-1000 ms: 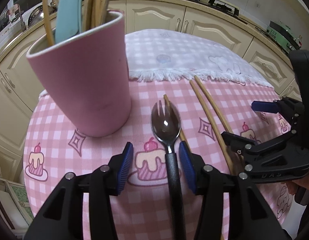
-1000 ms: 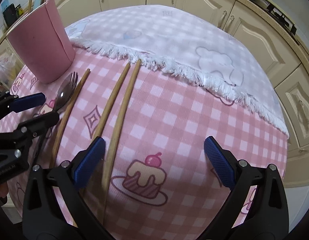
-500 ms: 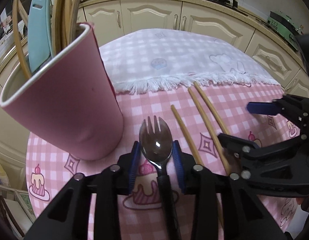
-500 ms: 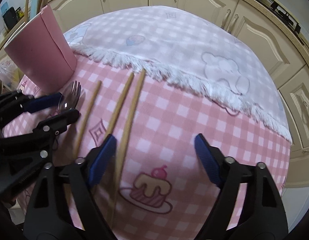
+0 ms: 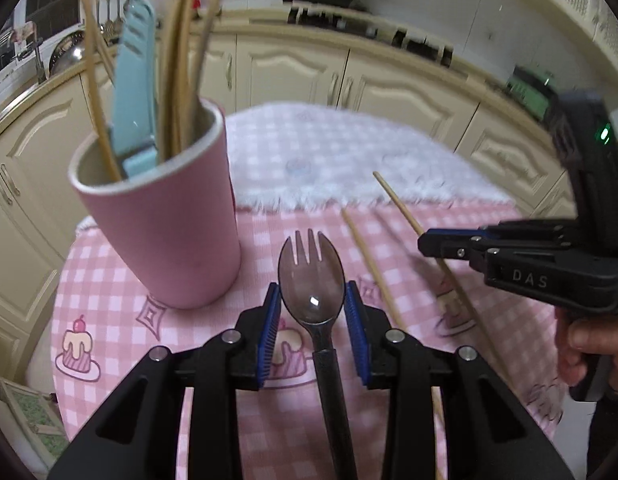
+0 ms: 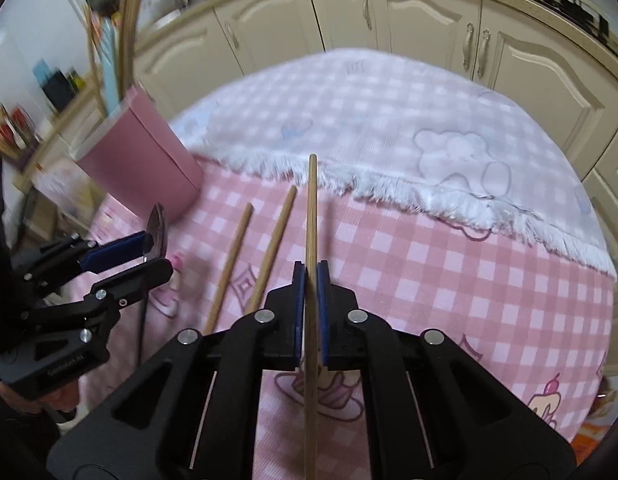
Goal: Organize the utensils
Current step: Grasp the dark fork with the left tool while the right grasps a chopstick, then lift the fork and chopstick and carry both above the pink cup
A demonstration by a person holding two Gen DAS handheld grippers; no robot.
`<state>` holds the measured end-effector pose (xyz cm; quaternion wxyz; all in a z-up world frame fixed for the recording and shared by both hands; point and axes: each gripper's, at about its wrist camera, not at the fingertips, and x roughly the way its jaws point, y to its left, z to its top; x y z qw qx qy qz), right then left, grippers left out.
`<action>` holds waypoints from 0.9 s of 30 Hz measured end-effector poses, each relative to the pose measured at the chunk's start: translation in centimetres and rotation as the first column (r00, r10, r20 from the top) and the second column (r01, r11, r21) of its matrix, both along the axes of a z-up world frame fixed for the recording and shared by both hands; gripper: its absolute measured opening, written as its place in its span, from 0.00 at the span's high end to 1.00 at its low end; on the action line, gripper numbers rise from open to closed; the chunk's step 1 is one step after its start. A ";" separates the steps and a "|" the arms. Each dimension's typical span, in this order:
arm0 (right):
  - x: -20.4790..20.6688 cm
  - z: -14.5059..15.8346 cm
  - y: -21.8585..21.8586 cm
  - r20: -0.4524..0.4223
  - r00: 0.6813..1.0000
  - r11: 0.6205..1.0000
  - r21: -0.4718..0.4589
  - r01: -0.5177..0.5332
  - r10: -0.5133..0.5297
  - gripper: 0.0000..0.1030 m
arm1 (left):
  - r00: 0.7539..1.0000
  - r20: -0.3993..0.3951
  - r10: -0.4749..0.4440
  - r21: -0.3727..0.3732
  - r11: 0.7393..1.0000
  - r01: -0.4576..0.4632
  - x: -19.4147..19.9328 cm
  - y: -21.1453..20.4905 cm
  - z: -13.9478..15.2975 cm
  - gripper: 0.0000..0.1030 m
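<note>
left claw (image 5: 312,308): narrowed on the spork (image 5: 311,280), blue pads (image 5: 269,332) against both sides of its bowl; spork head pointed away from the camera, tines forward, black handle running back between the arms.
right claw (image 6: 310,292): clamped tight on one chopstick (image 6: 311,216), pads nearly touching; stick ran straight ahead, its far tip over the white fringe, apparently lifted off the cloth.
pink cup (image 5: 165,224): landmark, upright on the tabletop (image 6: 449,264), toward its left side in both views.
cup contents: light blue utensil (image 5: 135,92) plus several thin wooden sticks (image 5: 181,60), all leaning out above the rim.
spork vs cup: just right of the cup base, near but apart.
loose chopsticks (image 6: 273,240): two lay flat on the pink check cloth right of the cup, roughly parallel, between the cup and the held chopstick.
cloths: pink check with cake prints (image 5: 79,350) under the cup; white fringed cloth (image 6: 389,128) beyond the cup, overlapping the pink one.
right claw vs cup: well to the right, seen side-on from the left wrist, a hand (image 5: 589,340) on its grip.
background: cream cabinets (image 5: 293,72) behind the cup, blurred.
</note>
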<state>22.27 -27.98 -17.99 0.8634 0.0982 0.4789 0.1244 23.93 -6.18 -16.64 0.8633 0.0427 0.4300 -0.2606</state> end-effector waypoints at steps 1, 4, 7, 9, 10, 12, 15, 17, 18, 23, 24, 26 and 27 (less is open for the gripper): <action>-0.3 0.4 -0.5 0.016 1.000 1.000 0.028 0.009 -0.009 0.94 | 1.000 0.012 0.002 -0.015 1.000 -0.002 -0.2 0.3 0.4 0.70; -1.1 1.6 -1.4 0.071 0.997 0.997 0.077 0.013 -0.018 0.94 | 0.998 0.060 0.002 -0.055 0.998 0.001 -1.1 0.9 1.7 0.70; -2.2 2.7 -1.6 0.122 0.992 0.994 0.110 0.009 -0.023 0.94 | 0.995 0.105 0.002 -0.081 0.997 0.007 -1.8 1.5 2.6 0.70; -2.9 3.5 -1.6 0.161 0.987 0.993 0.122 0.006 -0.025 0.94 | 0.992 0.129 0.000 -0.099 0.995 0.013 -2.2 1.6 3.2 0.70; -3.3 3.9 -1.5 0.182 0.983 0.992 0.129 0.002 -0.026 0.94 | 0.990 0.143 0.000 -0.105 0.994 0.016 -2.5 1.7 3.4 0.70; -3.6 4.5 -1.6 0.210 0.977 0.990 0.142 -0.002 -0.028 0.94 | 0.986 0.167 -0.004 -0.116 0.993 0.023 -2.8 1.5 4.1 0.70; -4.2 5.4 -1.7 0.261 0.964 0.987 0.163 -0.004 -0.039 0.94 | 0.979 0.202 -0.006 -0.129 0.991 0.033 -3.5 1.6 5.0 0.70; -4.3 5.9 -1.6 0.283 0.958 0.984 0.175 -0.003 -0.047 0.94 | 0.975 0.224 -0.008 -0.135 0.990 0.039 -3.8 1.6 5.7 0.70; -4.2 6.1 -1.6 0.293 0.955 0.984 0.181 -0.005 -0.049 0.94 | 0.973 0.231 -0.008 -0.137 0.990 0.040 -3.8 1.5 5.9 0.70; -4.3 7.6 -1.5 0.343 0.938 0.981 0.192 -0.018 -0.050 0.94 | 0.964 0.267 0.001 -0.152 0.987 0.041 -4.1 2.0 7.4 0.70; -4.4 7.9 -1.4 0.352 0.935 0.981 0.193 -0.021 -0.050 0.94 | 0.961 0.278 0.003 -0.153 0.987 0.041 -4.2 2.1 7.7 0.70; -4.4 8.8 -1.2 0.379 0.924 0.981 0.192 -0.030 -0.046 0.94 | 0.955 0.297 0.008 -0.156 0.987 0.040 -4.2 2.4 8.5 0.70; -4.3 9.2 -1.1 0.389 0.920 0.981 0.191 -0.035 -0.043 0.94 | 0.952 0.306 0.010 -0.156 0.987 0.039 -4.2 2.6 8.8 0.70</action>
